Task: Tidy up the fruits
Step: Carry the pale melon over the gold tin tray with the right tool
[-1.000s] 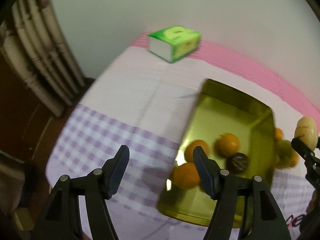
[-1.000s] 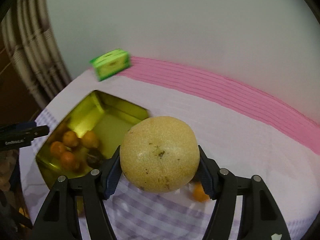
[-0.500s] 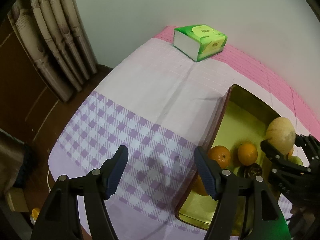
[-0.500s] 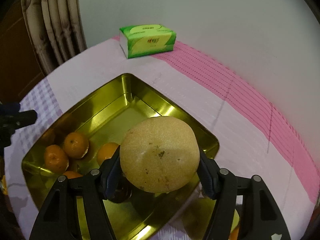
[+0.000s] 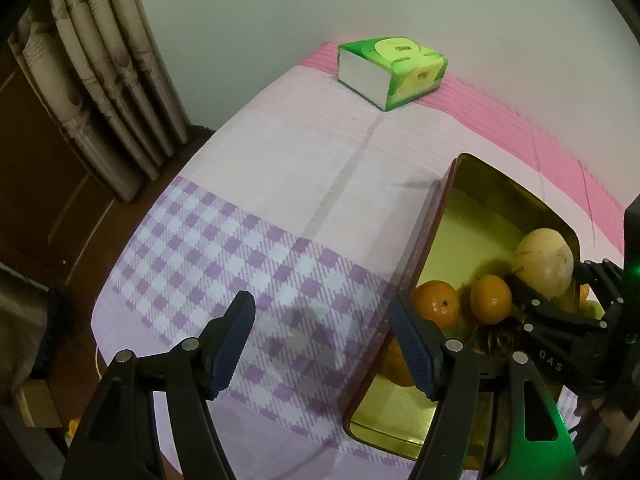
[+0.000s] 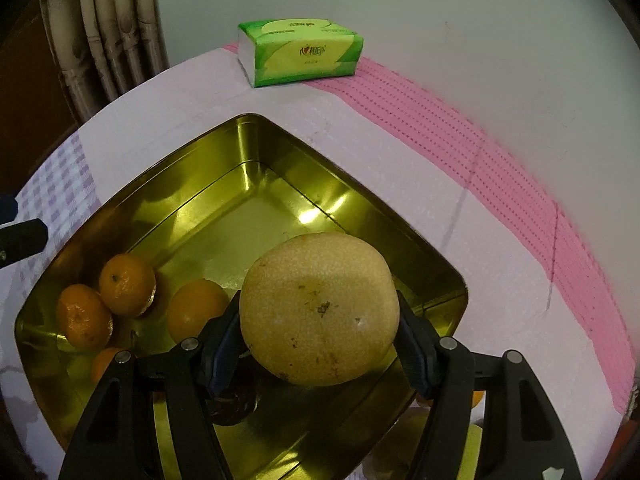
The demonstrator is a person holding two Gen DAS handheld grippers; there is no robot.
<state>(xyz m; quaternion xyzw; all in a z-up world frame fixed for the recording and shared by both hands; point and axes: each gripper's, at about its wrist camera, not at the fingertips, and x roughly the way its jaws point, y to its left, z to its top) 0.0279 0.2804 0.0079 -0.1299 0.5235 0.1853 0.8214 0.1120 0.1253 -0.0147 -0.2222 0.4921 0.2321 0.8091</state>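
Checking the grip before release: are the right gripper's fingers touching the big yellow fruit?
Touching. The right wrist view shows both fingers pressed against the yellow fruit's sides.

1 gold tin [image 6: 248,148] fills the middle of the right wrist frame. At its lower left lie 4 oranges [image 6: 127,285], 1 of them half hidden at the frame's lower left. 1 pale round fruit [image 6: 320,308] sits at center, and 1 dark round fruit [image 6: 234,402] shows below it. 1 green tissue pack [image 6: 300,52] is at top center. 2 grippers show: the right [image 6: 320,352] and the left [image 5: 320,344].
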